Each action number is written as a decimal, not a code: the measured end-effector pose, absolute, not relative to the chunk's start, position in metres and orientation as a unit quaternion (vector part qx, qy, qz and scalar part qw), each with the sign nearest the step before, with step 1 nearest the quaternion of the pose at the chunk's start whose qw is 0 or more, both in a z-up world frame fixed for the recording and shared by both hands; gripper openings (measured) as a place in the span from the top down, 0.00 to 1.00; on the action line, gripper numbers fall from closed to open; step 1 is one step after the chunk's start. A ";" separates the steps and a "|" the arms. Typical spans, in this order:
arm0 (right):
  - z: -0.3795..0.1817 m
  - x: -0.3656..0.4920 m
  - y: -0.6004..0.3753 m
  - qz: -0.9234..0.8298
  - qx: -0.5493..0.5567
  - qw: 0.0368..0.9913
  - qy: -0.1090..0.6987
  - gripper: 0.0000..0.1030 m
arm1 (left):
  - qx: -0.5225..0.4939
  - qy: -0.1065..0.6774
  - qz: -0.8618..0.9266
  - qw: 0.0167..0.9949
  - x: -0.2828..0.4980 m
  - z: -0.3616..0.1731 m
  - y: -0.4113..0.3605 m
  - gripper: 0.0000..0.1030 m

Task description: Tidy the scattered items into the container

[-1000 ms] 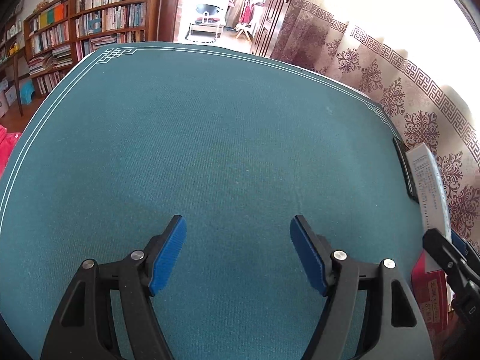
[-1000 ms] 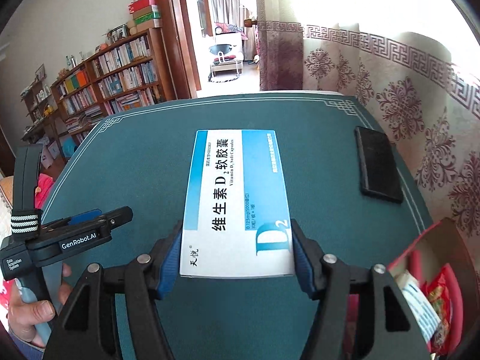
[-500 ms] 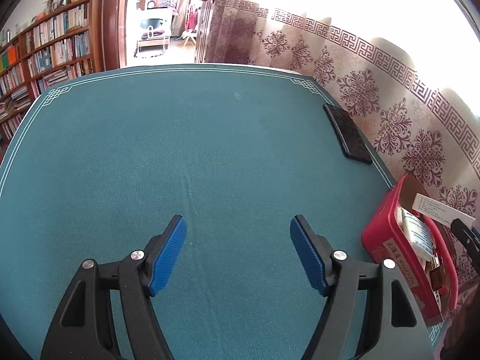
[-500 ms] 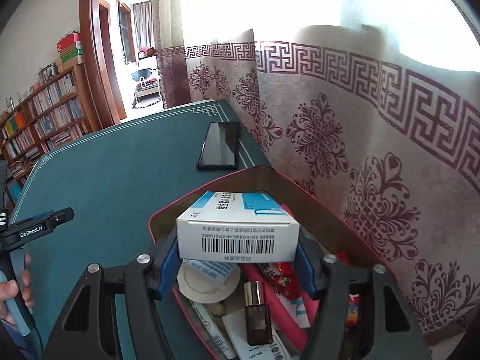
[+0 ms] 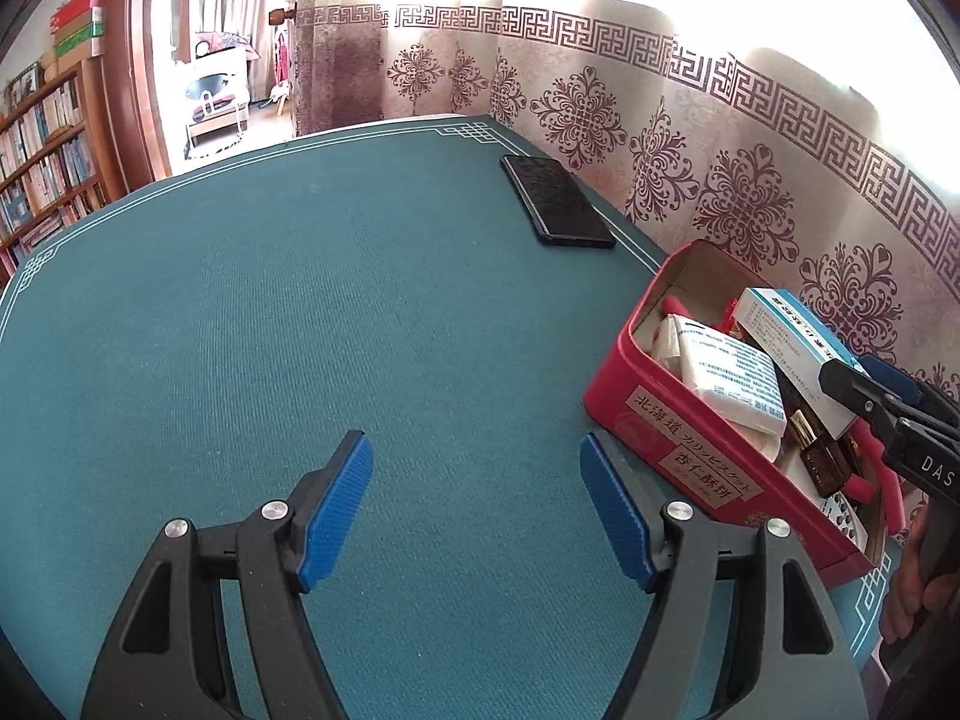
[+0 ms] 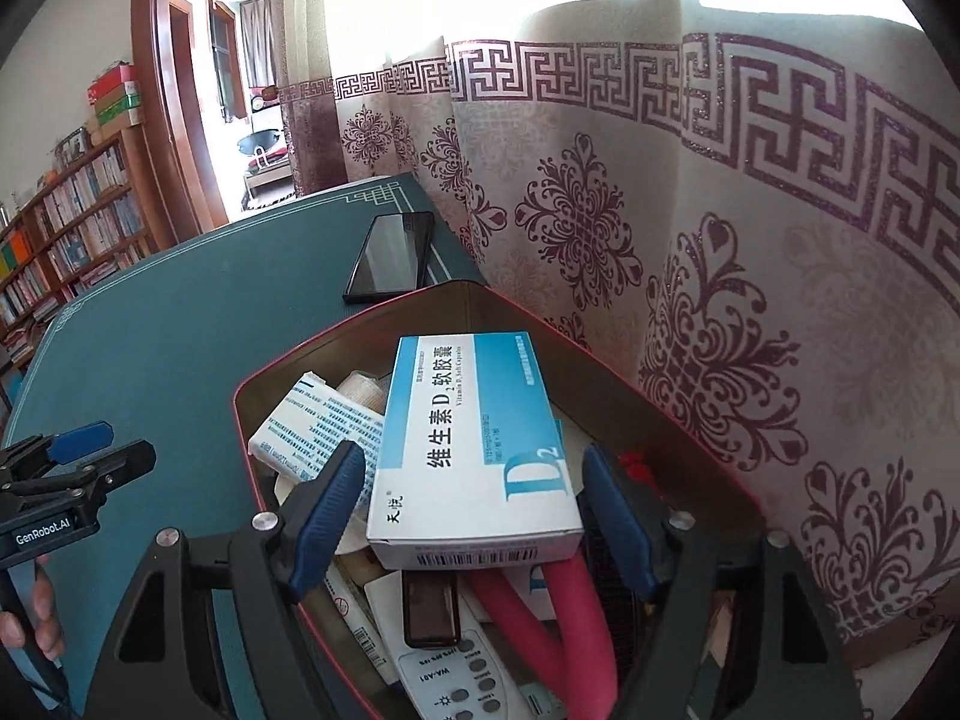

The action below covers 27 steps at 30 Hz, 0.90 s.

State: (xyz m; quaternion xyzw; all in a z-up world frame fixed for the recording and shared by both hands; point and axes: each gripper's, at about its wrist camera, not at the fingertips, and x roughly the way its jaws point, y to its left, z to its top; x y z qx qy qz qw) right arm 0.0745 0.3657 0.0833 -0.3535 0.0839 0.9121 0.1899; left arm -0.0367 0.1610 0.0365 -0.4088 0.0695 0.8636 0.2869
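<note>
Blue-padded fingers on your right gripper (image 6: 474, 516) are spreading apart around the white-and-blue medicine box (image 6: 474, 450), with a sliver of gap visible on each side, so the pads no longer press it. That box lies tilted on top of the heap inside the red tin (image 6: 690, 420), above a smaller white box (image 6: 318, 426), a pink tube (image 6: 576, 612), a small dark bottle (image 6: 432, 606) and a white remote (image 6: 462, 678). The tin sits at the desk's (image 6: 150, 348) right edge, just beside the patterned curtain (image 6: 720, 228). A black phone (image 6: 390, 255) lies flat on the green cloth beyond the tin, apart from it.

Your left gripper (image 5: 474, 510) has its fingers wide apart with nothing between them, only bare green cloth below. It hovers over the desk to the left of the tin, near its labelled side. From the right wrist view you can see your left hand (image 6: 36, 606) gripping that tool's handle at the frame's lower left.
</note>
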 end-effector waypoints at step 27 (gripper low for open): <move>0.102 0.140 0.357 0.914 -0.328 0.223 0.088 0.18 | -0.330 0.106 0.881 0.322 0.023 0.069 0.192 0.19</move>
